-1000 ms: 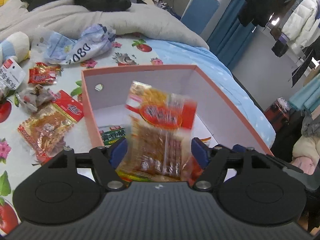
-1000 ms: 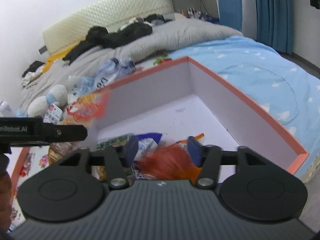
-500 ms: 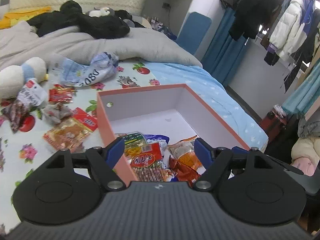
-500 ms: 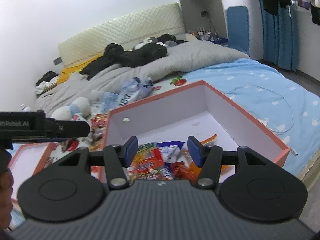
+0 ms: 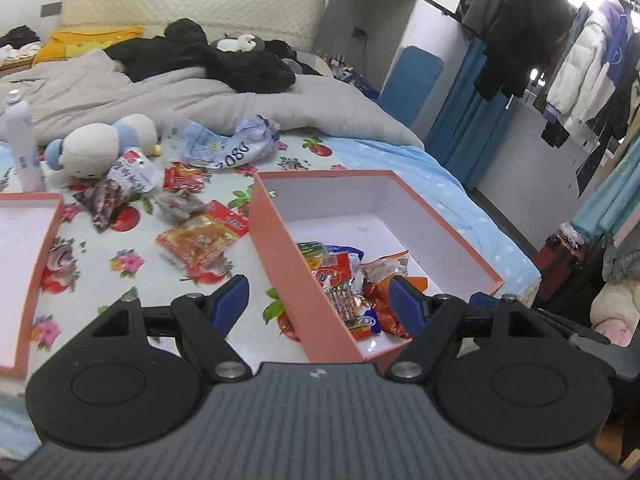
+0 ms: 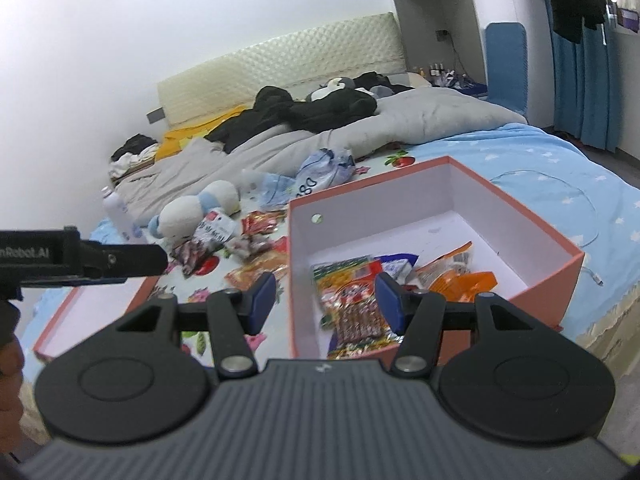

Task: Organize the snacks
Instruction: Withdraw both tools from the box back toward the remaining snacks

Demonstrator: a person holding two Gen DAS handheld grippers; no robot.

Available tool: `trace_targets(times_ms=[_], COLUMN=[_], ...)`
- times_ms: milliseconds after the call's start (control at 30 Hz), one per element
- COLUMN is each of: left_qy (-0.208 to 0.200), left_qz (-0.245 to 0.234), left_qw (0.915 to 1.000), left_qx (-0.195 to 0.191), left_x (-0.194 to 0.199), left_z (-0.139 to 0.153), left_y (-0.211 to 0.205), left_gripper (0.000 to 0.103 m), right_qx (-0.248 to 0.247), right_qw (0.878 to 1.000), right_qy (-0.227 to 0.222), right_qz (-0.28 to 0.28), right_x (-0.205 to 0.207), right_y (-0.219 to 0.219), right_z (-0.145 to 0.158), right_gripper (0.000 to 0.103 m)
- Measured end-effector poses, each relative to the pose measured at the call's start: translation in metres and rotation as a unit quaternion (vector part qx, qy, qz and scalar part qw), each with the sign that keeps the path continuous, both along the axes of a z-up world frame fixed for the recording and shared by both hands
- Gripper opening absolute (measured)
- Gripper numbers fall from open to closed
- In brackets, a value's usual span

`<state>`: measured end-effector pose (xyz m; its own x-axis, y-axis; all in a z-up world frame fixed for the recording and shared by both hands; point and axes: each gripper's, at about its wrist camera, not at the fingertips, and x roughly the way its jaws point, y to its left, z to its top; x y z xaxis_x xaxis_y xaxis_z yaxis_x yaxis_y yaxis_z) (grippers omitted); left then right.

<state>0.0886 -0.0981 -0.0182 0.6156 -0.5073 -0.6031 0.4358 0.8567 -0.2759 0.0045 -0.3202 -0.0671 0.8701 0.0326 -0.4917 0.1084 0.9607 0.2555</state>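
Crinkly orange plastic snack packet (image 5: 200,240), ahead-left of both gaping, empty tongs (image 5: 319,304), looks light and slippery; pinch its sealed edge.

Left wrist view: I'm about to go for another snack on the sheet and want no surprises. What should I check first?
1. Left tool open, holding nothing: ok.
2. Right tool open, holding nothing: ok.
3. Pink box upright with bare floor left: ok.
4. Orange snack pack on the floral sheet, uncovered: ok.
5. Pack lies flat, no raised edge shown: cannot tell if the fingers will catch it.
6. Red packet lies apart from the orange pack: ok.
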Motion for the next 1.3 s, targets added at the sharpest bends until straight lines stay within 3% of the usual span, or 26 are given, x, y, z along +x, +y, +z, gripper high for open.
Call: trace_targets(times_ms=[300, 600, 800, 1300], left_qy=[-0.021, 0.014, 0.015, 0.044], left_qz=[0.047, 0.089, 0.093, 0.106], left_qw=[0.9987, 0.9959, 0.9955, 0.9934], left_qx=[0.004, -0.012, -0.001, 0.002], left_x=[-0.045, -0.064, -0.047, 0.038], left_z=[0.017, -0.003, -0.014, -0.061], left_y=[0.050, 0.092, 0.097, 0.101], left_gripper=[0.080, 0.080, 0.080, 0.080], right_qx=[-0.008, -0.007, -0.012, -0.035], right_qw=[0.999, 0.997, 0.996, 0.994], right_qy=[-0.004, 0.007, 0.013, 0.017], right_qz=[0.049, 0.079, 0.085, 0.102], right_x=[-0.030, -0.032, -0.019, 0.047], right_y=[0.038, 0.064, 0.076, 0.100], right_z=[0.006, -0.001, -0.008, -0.030], right_gripper=[0.058, 0.058, 0.058, 0.058])
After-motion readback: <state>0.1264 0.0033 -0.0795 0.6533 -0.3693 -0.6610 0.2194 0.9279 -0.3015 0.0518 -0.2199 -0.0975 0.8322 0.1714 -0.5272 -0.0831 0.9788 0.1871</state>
